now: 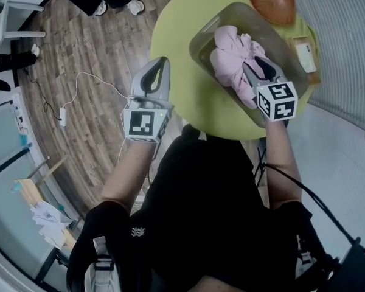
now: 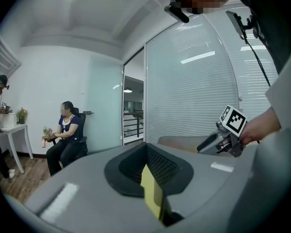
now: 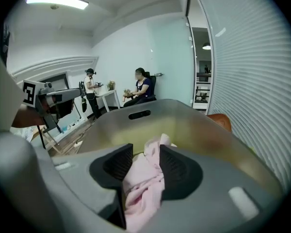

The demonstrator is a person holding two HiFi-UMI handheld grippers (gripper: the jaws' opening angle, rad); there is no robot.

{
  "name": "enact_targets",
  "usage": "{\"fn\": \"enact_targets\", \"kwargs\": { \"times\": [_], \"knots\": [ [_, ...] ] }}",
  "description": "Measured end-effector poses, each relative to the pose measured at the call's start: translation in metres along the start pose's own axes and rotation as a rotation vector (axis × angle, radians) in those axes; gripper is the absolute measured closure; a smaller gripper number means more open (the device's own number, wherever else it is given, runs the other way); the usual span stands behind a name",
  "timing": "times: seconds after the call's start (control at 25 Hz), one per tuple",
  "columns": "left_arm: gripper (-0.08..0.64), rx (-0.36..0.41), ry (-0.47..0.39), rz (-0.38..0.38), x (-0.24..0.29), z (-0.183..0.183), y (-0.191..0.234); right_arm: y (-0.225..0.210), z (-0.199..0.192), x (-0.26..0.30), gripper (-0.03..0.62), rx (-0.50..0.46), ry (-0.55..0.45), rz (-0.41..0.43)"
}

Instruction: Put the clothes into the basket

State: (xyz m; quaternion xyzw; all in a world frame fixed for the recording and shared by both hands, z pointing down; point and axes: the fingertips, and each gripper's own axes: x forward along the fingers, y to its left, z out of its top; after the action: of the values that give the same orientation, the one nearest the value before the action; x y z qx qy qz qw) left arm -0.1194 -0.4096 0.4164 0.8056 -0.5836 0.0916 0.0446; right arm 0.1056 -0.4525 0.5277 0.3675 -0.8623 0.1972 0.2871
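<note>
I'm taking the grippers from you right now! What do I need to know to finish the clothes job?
Left gripper: fingers together, nothing in them, held by the left edge of the round yellow-green table.
Right gripper: down in the see-through grey plastic basket, fingers apart with the crumpled pink cloth between them. It does not look firmly pinched.
Done: the pink cloth lies in the basket, which stands on the table.
Left: probably just let go fully and lift the right gripper out without dragging the cloth along. No other clothes show in these views.
</note>
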Motion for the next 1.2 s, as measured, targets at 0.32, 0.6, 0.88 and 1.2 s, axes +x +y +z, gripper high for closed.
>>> {"fn": "enact_targets", "kwargs": {
  "times": [0.32,0.6,0.88,1.2],
  "knots": [
    [0.554,-0.002,-0.024,-0.025,-0.002,0.018,-0.005,0.007,0.010,-0.023,0.420,0.004,-0.047,-0.014],
    [0.554,0.006,-0.084,-0.070,-0.009,0.050,-0.017,0.015,0.034,-0.071,0.420,0.014,-0.165,-0.039],
    [0.554,0.037,-0.144,-0.114,0.000,0.073,-0.038,0.007,0.060,-0.118,0.444,0.041,-0.364,-0.055],
    [0.554,0.040,-0.172,-0.114,-0.018,0.102,-0.045,0.008,0.077,-0.176,0.463,0.026,-0.513,-0.143]
  ]
}}
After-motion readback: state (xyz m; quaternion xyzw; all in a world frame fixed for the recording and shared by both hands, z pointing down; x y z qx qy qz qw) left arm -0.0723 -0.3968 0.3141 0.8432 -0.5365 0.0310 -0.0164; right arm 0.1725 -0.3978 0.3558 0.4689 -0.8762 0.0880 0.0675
